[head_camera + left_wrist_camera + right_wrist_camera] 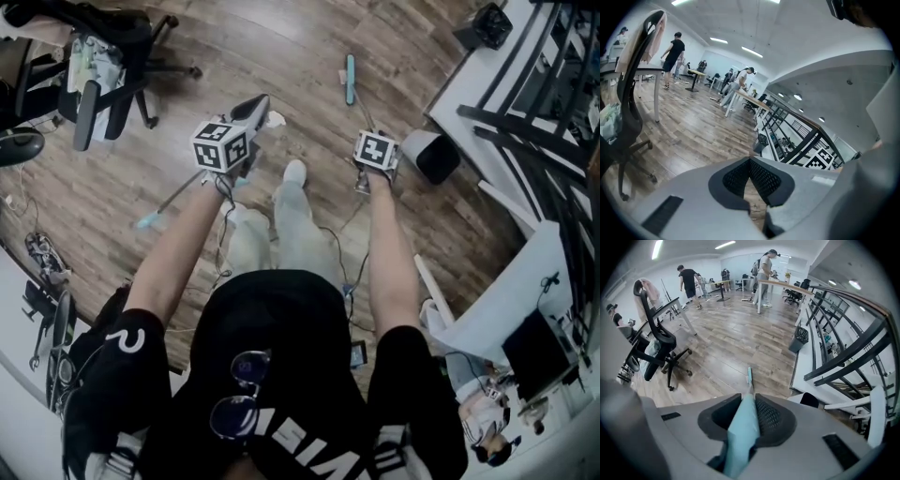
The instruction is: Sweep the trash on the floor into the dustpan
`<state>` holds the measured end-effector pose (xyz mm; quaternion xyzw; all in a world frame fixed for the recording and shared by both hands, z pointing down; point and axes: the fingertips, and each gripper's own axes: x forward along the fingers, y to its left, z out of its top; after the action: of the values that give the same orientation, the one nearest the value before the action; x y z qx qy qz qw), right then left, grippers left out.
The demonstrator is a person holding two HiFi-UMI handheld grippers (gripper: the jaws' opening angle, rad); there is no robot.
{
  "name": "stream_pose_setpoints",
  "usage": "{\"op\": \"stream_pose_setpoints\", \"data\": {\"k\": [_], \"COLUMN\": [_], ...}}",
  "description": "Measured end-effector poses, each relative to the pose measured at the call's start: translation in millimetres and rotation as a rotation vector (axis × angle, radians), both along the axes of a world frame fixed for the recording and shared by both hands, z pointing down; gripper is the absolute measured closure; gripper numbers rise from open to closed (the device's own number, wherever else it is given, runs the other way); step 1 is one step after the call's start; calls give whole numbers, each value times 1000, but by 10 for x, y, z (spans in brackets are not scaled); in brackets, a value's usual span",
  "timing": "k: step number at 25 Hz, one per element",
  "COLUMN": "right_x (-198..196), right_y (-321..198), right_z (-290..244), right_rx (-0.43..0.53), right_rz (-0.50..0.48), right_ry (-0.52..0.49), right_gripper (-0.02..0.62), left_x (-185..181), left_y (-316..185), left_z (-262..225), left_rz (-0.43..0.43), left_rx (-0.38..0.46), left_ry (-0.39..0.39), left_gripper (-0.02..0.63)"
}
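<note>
- right gripper [749, 401]: jaws clamped on the pale teal handle of the broom [742, 437], which runs out between the pads and away from me.
- broom head [350, 80]: a short teal bar at the far end of the thin shaft, down on the wooden floor [281, 56] ahead of my feet.
- left gripper [750, 161]: pads closed until the tips meet. only a sliver of floor shows between them lower down, and i make out nothing held there.
- thin rod [169, 202]: grey with a teal tip, slanting out beside my left forearm. i cannot tell what it belongs to or whether it is gripped.
- white scrap [275, 119]: just beside the left gripper's tip in the head view. possibly the trash, but too small to say.
- dustpan: not made out in any view.
- step in hand, as i judge it: broom gripped and grounded, the sweep itself not yet under way.
- next move calls for: a pan set with its lip flat on the floor, then short strokes drawing the head and the scrap toward it.
- black mesh bin [800, 339]: upright beside the white desk, well apart from the broom head. contents not visible.
- white container [427, 148]: has a dark mouth and sits near the desk corner, to the right of my right gripper. i cannot see inside.
</note>
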<state>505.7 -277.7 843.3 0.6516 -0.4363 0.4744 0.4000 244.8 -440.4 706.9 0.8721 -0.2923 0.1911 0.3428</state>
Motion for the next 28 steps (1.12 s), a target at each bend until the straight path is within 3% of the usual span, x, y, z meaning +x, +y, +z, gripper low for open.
{"op": "stream_pose_setpoints", "data": {"k": [15, 28], "right_x": [-1301, -2379], "right_y": [357, 1084], "right_z": [8, 37], "right_rx": [-33, -49], "right_rz": [-151, -245], "right_ry": [-73, -78], "right_gripper": [512, 512], "left_x": [-1078, -2176], "left_y": [256, 984], "left_z": [-137, -253], "left_rz": [-107, -138], "left_rx": [9, 22], "left_ry": [-3, 2], "left_gripper": [609, 609]}}
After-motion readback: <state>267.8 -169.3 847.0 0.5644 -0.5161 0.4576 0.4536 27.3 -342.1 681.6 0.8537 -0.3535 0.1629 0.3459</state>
